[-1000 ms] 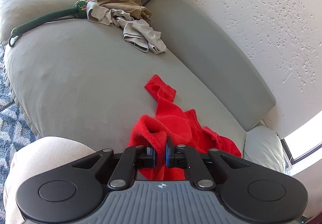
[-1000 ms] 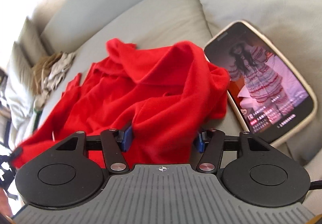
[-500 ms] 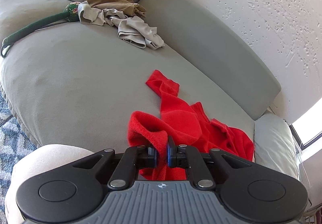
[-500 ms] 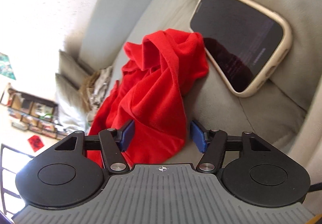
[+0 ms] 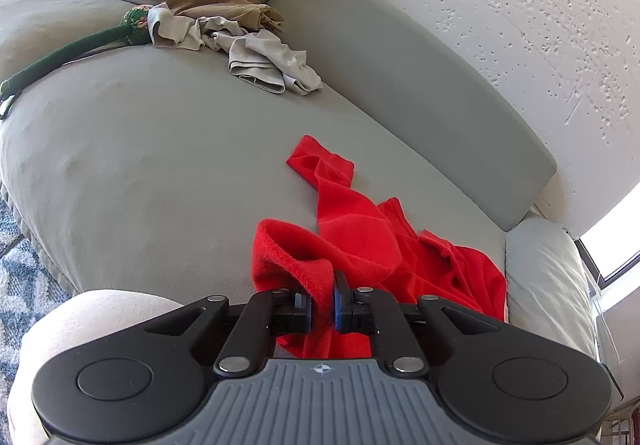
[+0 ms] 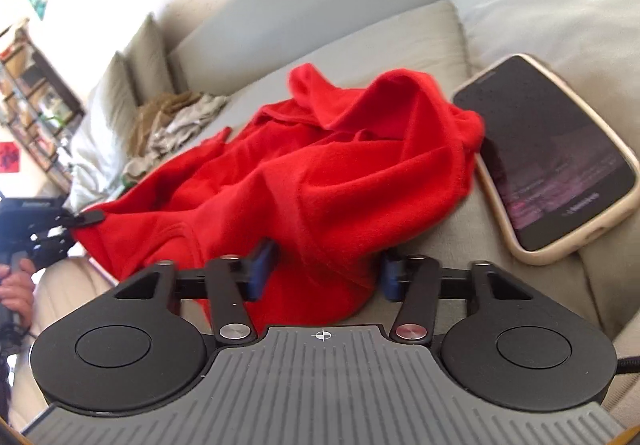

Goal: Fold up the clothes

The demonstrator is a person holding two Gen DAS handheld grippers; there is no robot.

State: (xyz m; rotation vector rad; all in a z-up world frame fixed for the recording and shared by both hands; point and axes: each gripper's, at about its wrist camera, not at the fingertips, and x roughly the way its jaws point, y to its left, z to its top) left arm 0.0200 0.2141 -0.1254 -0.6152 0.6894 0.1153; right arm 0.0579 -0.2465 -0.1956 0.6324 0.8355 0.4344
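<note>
A red fleece garment (image 5: 360, 229) lies crumpled on the grey sofa seat (image 5: 160, 149). My left gripper (image 5: 322, 305) is shut on a fold of its near edge and holds it a little above the cushion. In the right wrist view the same garment (image 6: 320, 173) is bunched in front of my right gripper (image 6: 326, 273), which is open with the cloth lying between its blue pads (image 6: 262, 265). The left gripper (image 6: 36, 213) and the hand that holds it show at that view's left edge.
A pile of tan and grey clothes (image 5: 240, 33) and a green stuffed tube (image 5: 76, 49) lie at the sofa's far end by the cushions. A phone (image 6: 548, 161) in a beige case lies on the seat right of the garment. A patterned rug (image 5: 12, 265) is at the left.
The right gripper has swung and tilted, so the phone now sits to its right with a dark screen. The left gripper has stayed shut on the garment and shifted slightly.
</note>
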